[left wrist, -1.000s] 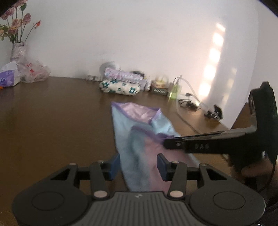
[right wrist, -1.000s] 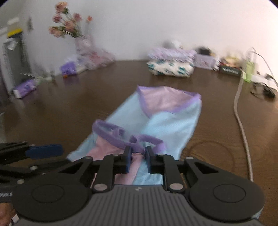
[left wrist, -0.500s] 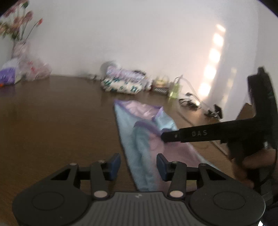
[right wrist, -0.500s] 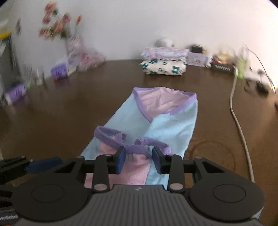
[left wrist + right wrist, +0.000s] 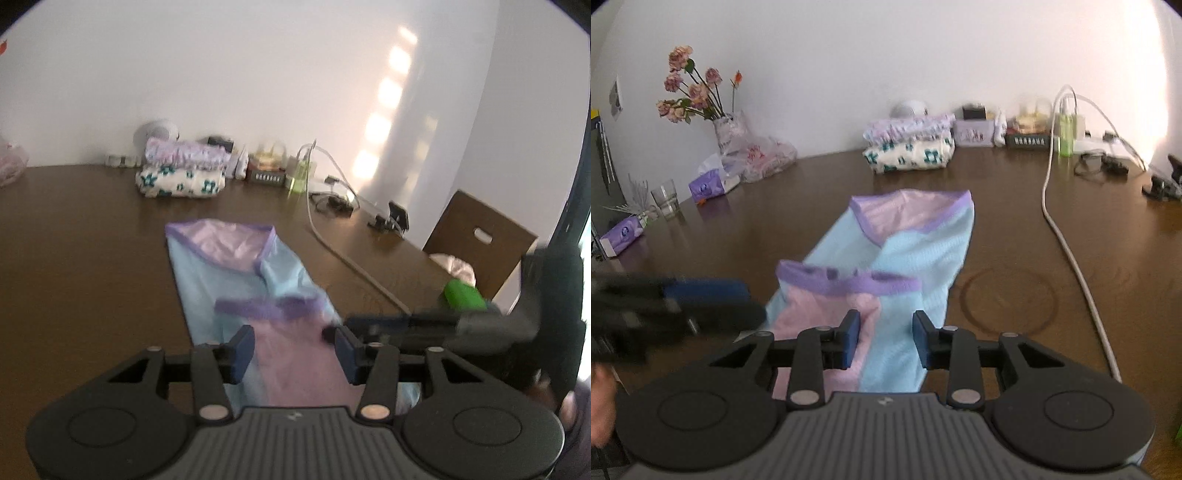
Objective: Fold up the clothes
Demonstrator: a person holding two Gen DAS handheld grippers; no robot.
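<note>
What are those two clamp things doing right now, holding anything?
Left gripper: open, holding nothing, above the blue-and-pink garment.
Right gripper: open, holding nothing, above the same garment.

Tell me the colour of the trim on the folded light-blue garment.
Purple trim, clearest in the right wrist view.

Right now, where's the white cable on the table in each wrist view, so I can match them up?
Left wrist: white cable runs right of centre, right of the blue and pink garment.
Right wrist: white cable runs down the right side.
Shared landmark: the floral folded stack by the wall.
</note>
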